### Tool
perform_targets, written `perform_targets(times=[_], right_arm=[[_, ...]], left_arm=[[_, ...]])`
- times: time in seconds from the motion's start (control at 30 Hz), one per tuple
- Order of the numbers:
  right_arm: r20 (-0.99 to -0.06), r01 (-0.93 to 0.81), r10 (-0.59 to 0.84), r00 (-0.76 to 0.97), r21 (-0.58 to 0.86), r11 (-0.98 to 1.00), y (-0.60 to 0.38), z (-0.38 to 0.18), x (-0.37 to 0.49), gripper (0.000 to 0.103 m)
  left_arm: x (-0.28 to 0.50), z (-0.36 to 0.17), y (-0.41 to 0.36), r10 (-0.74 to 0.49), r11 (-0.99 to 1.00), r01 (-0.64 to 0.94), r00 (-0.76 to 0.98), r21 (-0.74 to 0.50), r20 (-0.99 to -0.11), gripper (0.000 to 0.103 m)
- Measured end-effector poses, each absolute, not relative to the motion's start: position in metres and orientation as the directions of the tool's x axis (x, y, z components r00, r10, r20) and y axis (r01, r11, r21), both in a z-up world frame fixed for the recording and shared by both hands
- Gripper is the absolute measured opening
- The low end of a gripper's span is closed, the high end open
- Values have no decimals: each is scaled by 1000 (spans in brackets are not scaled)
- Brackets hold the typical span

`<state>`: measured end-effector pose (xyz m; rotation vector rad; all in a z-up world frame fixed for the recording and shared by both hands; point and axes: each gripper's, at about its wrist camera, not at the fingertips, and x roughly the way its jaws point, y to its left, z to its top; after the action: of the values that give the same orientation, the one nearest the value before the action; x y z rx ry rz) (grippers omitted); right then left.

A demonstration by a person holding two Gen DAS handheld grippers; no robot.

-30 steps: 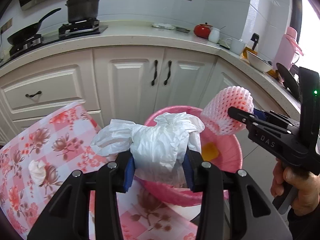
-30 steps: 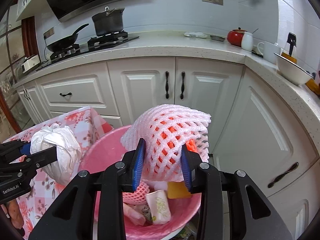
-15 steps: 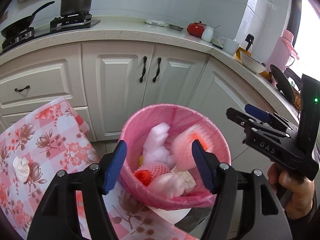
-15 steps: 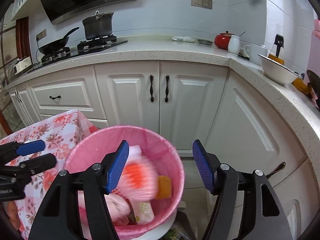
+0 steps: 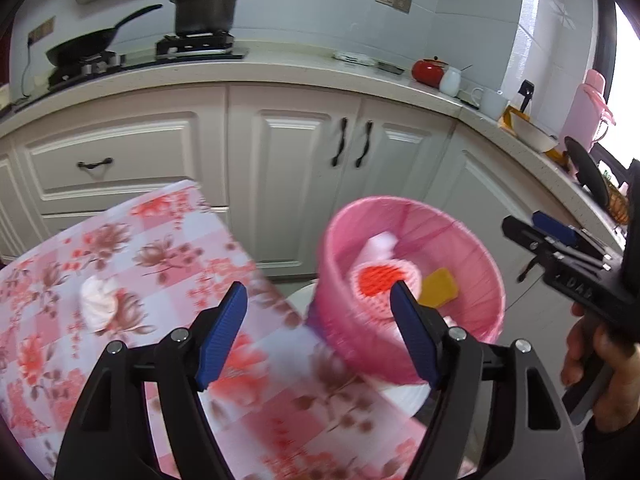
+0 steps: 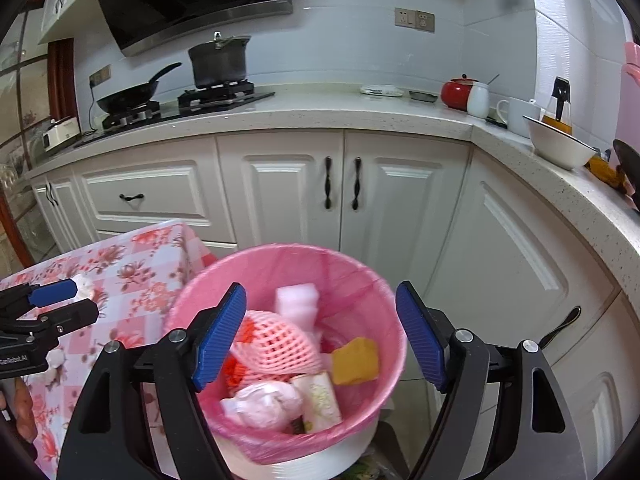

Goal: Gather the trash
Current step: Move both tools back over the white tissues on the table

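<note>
The pink-lined bin (image 6: pixel 360 268) stands on the floor beside the floral table (image 5: pixel 160 248). Inside lie a pink foam net (image 6: pixel 276 340), a crumpled white bag (image 6: pixel 264 400), a yellow piece (image 6: pixel 356 360) and other scraps. My right gripper (image 6: pixel 320 296) hovers over the bin; its jaws are opening with nothing between them. My left gripper (image 5: pixel 318 296) hangs over the table's edge next to the bin (image 5: pixel 472 248), its jaws also opening and empty. A crumpled white tissue (image 5: pixel 98 300) lies on the tablecloth, left of the left gripper.
White cabinets (image 6: pixel 280 192) run behind the bin and along the right. The counter (image 6: pixel 360 112) carries a wok, a lidded pot, a red pot, a cup and a white bowl (image 6: pixel 560 148). A hand (image 5: pixel 580 352) holds the right gripper's handle.
Both grippers opened and let go: the white bag and the foam net dropped into the bin. The left gripper then swung left, off the bin and over the table's edge.
</note>
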<state>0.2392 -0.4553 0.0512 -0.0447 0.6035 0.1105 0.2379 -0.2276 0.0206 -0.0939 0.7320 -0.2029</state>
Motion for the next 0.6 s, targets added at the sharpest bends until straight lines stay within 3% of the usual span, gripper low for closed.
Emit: perform_targets(times=[0.6], right_arm=[[-572, -281, 257, 779, 48, 959, -370, 32, 185, 76]], left_arm=[[154, -15, -129, -66, 994, -15, 722, -112, -688, 73]])
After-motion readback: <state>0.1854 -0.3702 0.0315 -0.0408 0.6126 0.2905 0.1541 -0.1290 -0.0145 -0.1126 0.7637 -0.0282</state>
